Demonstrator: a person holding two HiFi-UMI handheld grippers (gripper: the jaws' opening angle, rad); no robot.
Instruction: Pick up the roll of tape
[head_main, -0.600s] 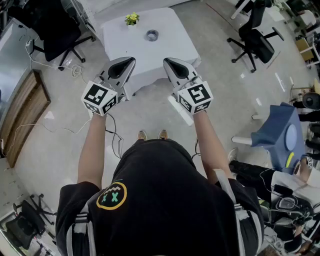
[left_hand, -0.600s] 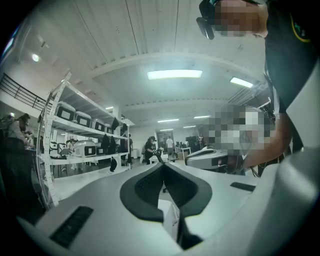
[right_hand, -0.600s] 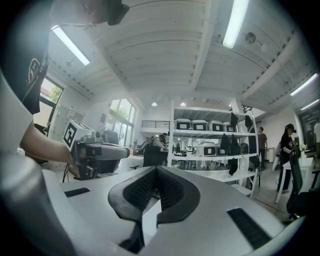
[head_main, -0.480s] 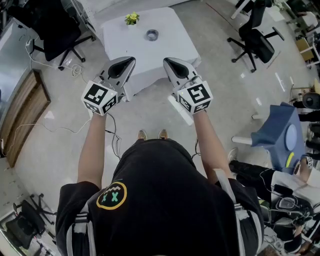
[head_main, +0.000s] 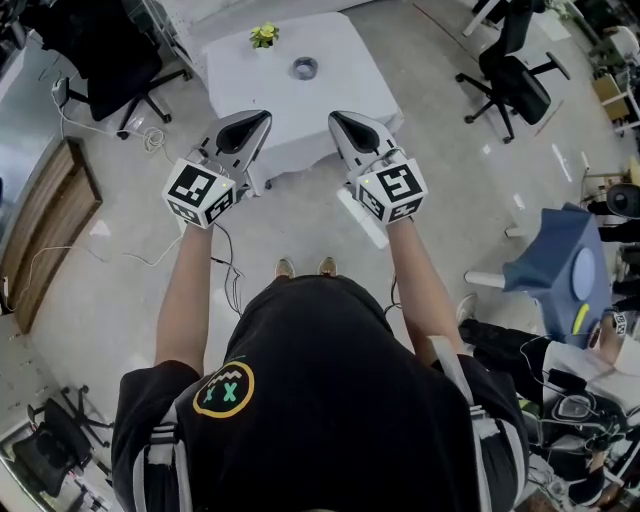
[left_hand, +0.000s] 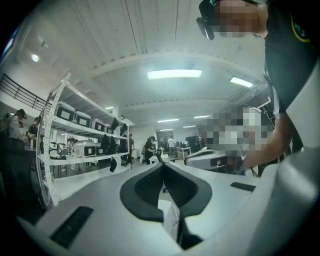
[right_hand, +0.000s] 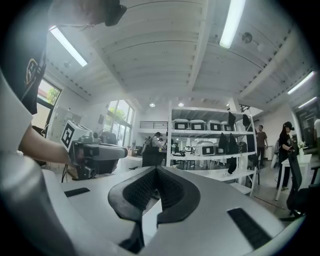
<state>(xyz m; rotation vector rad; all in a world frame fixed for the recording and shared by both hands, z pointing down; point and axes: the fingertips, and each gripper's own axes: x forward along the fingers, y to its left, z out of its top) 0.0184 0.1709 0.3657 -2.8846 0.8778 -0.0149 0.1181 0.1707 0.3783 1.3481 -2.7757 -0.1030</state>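
Tape (head_main: 305, 69) lies flat near the desk's (head_main: 335, 100) far edge. Probably a light, stiff ring: pinch one wall through the hole. Your left claw (head_main: 258, 122) and right claw (head_main: 340, 120) are closed, empty.

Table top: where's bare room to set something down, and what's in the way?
The white table holds only the plant at its far edge and the roll of tape mid-table. Bare: left of the tape, right of it, and the visible near half. Office chairs crowd the floor either side.
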